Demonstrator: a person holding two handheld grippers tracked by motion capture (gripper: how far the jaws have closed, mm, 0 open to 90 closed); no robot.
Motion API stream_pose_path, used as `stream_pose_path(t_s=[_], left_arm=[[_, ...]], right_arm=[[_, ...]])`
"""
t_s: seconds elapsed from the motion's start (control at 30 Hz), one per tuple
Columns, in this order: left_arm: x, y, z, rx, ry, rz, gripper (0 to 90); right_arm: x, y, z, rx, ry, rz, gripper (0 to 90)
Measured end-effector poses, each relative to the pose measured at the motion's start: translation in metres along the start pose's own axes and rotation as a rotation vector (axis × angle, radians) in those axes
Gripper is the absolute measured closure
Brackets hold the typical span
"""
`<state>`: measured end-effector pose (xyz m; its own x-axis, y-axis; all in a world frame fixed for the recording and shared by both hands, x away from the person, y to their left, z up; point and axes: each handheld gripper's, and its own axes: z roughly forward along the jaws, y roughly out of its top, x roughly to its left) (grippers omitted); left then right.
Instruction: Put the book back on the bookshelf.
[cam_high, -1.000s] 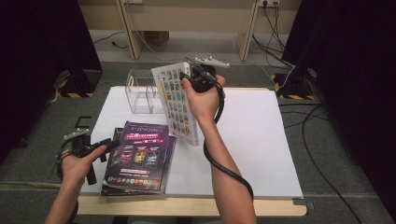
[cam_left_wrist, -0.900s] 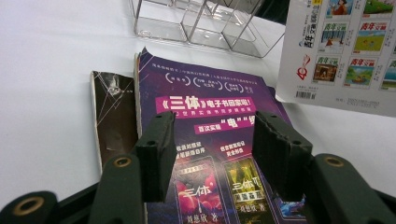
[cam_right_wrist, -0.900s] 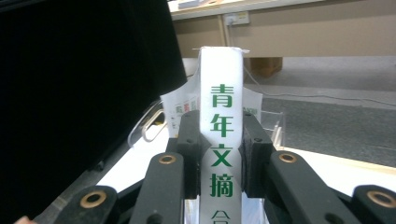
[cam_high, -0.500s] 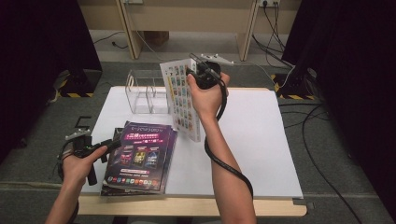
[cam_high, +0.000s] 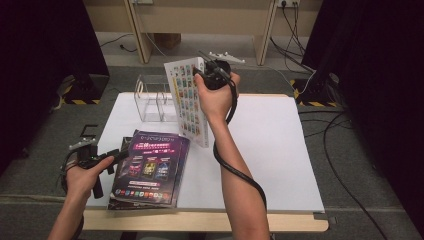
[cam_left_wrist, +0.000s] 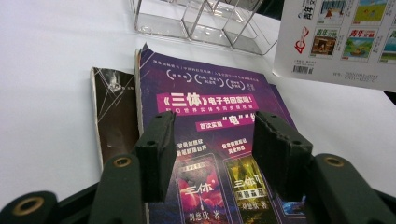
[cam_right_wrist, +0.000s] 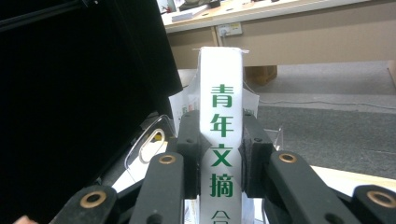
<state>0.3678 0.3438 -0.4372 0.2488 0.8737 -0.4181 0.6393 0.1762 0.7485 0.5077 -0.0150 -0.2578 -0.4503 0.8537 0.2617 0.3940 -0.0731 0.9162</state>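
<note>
Jaws of the right gripper (cam_right_wrist: 219, 154) clamp the white magazine's (cam_right_wrist: 221, 140) spine.

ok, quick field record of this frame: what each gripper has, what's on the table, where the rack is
right gripper: shut on the spine of the white book, held up above the table
left gripper: open, nothing between the jaws, low over the near end of the purple magazine
purple magazine: lies flat at the table's near left, on top of a dark book whose edge sticks out
clear rack: stands at the far left of the white table, no book in it
white book vs rack: beside it, apart
</note>
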Motion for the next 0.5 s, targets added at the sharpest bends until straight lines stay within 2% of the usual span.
stream_pose_path(t_s=[0.27,0.37,0.5], left_arm=[[-0.001,-0.001,0.001,0.001,-0.003,0.0,48.3],[0.0,-0.001,0.001,0.0,-0.001,0.0,48.3],[0.0,0.0,0.001,0.001,-0.001,0.0,48.2]], right_arm=[[0.004,0.002,0.009,-0.001,0.015,-0.004,74.1],[0.001,0.004,0.013,0.002,0.031,0.001,74.1],[-0.002,0.008,0.017,0.002,0.028,-0.006,74.1]])
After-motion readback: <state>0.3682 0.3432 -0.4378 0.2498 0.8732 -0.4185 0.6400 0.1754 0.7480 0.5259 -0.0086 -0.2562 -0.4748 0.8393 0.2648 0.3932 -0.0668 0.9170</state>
